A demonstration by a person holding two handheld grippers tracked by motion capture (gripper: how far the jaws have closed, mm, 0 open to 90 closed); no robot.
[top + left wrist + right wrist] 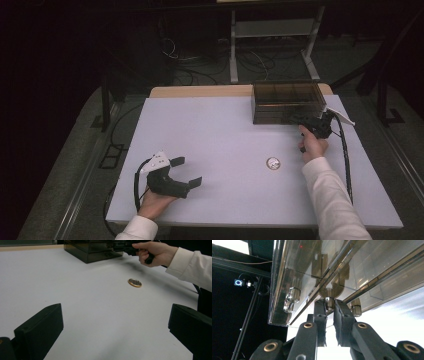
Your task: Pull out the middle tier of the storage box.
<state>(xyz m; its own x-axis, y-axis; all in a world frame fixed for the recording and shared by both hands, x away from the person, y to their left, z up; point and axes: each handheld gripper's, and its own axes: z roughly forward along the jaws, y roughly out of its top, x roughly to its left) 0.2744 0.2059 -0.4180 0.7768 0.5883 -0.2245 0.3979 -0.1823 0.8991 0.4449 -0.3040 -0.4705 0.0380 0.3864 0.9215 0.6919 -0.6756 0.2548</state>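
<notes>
The right gripper [330, 305] pinches a small knob [329, 301] on the dark see-through plastic box [287, 101] (far right on the white table [215, 135]). The left gripper [189, 172] rests with jaws wide apart.

Glossy clear smoked-plastic box [287, 102]; matt white table [215, 145]; shiny metal coin [273, 163].

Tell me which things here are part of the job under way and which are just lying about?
In use:
- dark see-through plastic drawer box
- its small round knob, pinched by the right tool

Lying about:
- small round gold-rimmed coin-like disc on the white table
- left tool, open, resting
</notes>
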